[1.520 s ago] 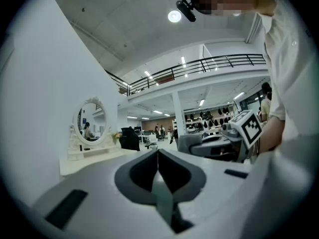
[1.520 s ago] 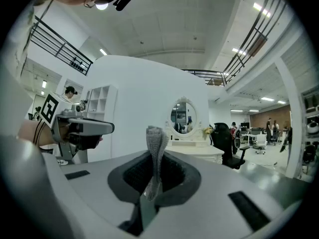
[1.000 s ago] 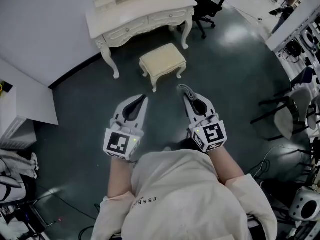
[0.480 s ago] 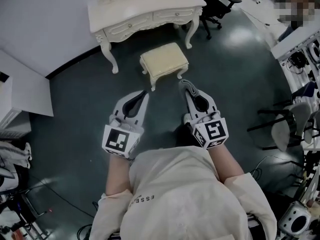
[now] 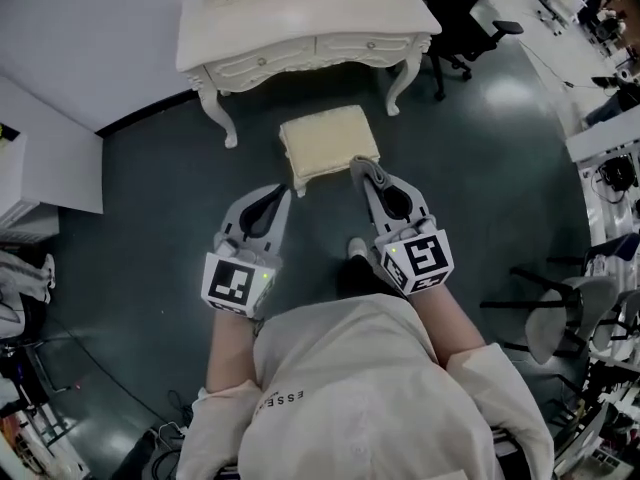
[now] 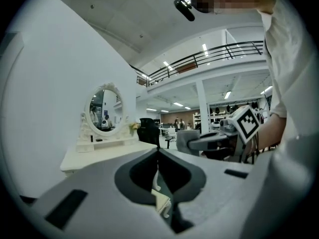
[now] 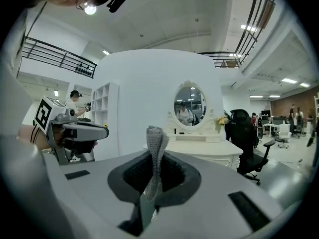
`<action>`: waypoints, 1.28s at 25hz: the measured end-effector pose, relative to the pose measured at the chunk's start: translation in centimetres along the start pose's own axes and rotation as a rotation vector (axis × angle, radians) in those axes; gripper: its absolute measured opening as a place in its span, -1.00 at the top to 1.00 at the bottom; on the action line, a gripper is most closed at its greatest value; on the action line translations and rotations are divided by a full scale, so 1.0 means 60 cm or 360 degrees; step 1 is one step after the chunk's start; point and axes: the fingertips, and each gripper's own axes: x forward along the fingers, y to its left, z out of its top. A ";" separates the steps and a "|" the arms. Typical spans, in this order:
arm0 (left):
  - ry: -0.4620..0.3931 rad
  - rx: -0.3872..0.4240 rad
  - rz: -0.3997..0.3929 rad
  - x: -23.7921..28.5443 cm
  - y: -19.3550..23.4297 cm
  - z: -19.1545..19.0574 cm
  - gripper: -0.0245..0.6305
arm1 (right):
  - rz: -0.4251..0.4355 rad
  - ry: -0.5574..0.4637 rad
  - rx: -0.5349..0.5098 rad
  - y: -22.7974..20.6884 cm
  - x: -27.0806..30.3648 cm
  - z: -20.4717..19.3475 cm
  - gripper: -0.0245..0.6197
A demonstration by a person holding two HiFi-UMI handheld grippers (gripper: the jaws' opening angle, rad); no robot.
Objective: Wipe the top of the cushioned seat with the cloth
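The cream cushioned seat (image 5: 328, 140) stands on the dark floor in front of the white dressing table (image 5: 300, 28). My right gripper (image 5: 362, 171) is shut on a folded grey cloth (image 7: 156, 153) that sticks up between its jaws; its tip hovers at the seat's near right corner. My left gripper (image 5: 282, 194) is shut with nothing in it, just short of the seat's near left corner. In the left gripper view a sliver of the seat (image 6: 160, 201) shows below the closed jaws, and the right gripper (image 6: 209, 141) is beside it.
A black office chair (image 5: 462, 13) stands right of the dressing table. A white cabinet (image 5: 40, 158) is at the left, a grey chair (image 5: 560, 313) and cables at the right. An oval mirror (image 7: 191, 105) tops the table.
The seat and dressing table have come closer beneath both grippers as the person stepped forward. The grippers kept their pose, with the cloth still held in the right one.
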 end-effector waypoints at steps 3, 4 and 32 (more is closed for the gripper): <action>0.0017 -0.0046 0.0069 0.084 0.014 -0.002 0.92 | 0.0083 0.0031 -0.0005 -0.079 0.045 -0.005 0.84; 0.0023 -0.0051 0.0089 0.112 0.018 -0.005 0.92 | 0.0105 0.0043 -0.0002 -0.105 0.059 -0.008 0.84; 0.0305 -0.0446 0.0322 0.395 0.285 -0.281 0.92 | 0.0676 0.0686 0.0071 -0.178 0.548 -0.276 0.84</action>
